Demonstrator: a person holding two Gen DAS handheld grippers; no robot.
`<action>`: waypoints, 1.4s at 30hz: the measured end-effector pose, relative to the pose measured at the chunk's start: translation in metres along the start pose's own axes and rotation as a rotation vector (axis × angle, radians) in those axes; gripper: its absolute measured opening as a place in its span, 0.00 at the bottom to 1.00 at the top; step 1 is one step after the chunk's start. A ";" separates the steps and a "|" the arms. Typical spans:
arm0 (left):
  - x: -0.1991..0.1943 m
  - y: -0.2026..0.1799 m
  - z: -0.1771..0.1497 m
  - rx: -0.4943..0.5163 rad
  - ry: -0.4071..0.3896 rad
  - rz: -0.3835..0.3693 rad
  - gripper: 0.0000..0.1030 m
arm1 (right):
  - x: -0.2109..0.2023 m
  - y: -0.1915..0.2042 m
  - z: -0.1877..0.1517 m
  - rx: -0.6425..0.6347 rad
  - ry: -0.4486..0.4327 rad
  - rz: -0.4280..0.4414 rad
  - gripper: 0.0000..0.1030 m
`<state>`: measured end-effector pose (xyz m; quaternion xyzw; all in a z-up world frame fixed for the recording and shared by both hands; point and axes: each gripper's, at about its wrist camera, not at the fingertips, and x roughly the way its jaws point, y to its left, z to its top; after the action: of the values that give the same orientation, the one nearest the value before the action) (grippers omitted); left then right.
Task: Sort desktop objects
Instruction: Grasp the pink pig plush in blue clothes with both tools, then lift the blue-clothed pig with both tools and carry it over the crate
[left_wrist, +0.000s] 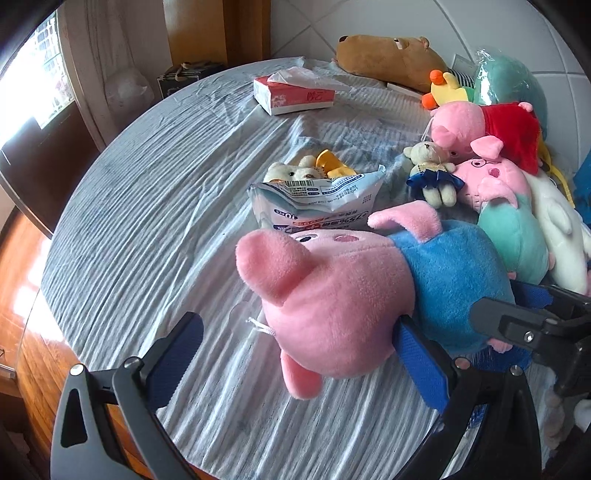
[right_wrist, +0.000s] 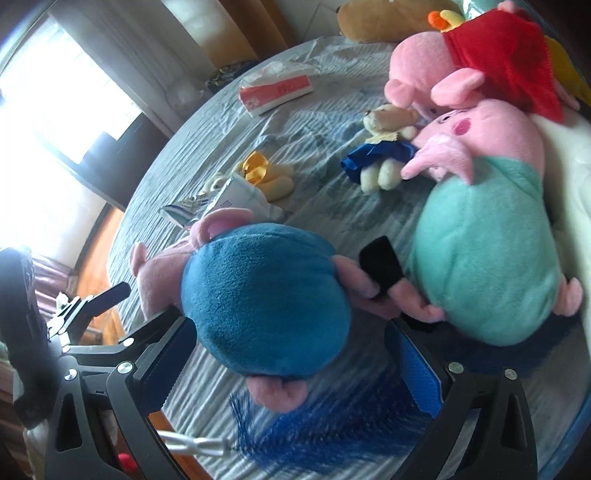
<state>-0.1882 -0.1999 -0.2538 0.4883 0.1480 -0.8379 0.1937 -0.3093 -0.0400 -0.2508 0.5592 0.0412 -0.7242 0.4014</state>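
Note:
A pink pig plush in a blue shirt (left_wrist: 369, 295) lies on the striped cloth, head toward the left. My left gripper (left_wrist: 295, 350) is open, its fingers either side of the pig's head without squeezing it. In the right wrist view the same pig (right_wrist: 266, 302) lies between the fingers of my right gripper (right_wrist: 291, 354), which is open around its blue body. A pig in a green shirt (right_wrist: 487, 258), a pig in a red dress (right_wrist: 498, 55) and a small bear in a blue skirt (right_wrist: 384, 147) lie at the right.
A torn white wipes packet (left_wrist: 317, 199) lies beside a small cream bear with a gold ribbon (left_wrist: 314, 166). A red and white tissue pack (left_wrist: 291, 96) lies farther back. A brown capybara plush (left_wrist: 391, 59) and more plush toys line the right side. The table edge curves at left.

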 end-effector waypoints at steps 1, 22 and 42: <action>0.002 0.000 0.001 0.000 0.001 -0.005 1.00 | 0.003 0.000 0.001 0.003 0.002 0.001 1.00; 0.034 0.001 0.007 -0.018 0.000 -0.135 0.88 | 0.046 -0.013 0.015 0.098 0.025 0.054 1.00; -0.086 -0.028 0.001 0.106 -0.187 -0.185 0.66 | -0.063 0.026 -0.008 0.008 -0.165 0.053 0.89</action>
<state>-0.1636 -0.1596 -0.1764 0.4021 0.1292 -0.9006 0.1023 -0.2832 -0.0200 -0.1909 0.5002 -0.0098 -0.7570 0.4203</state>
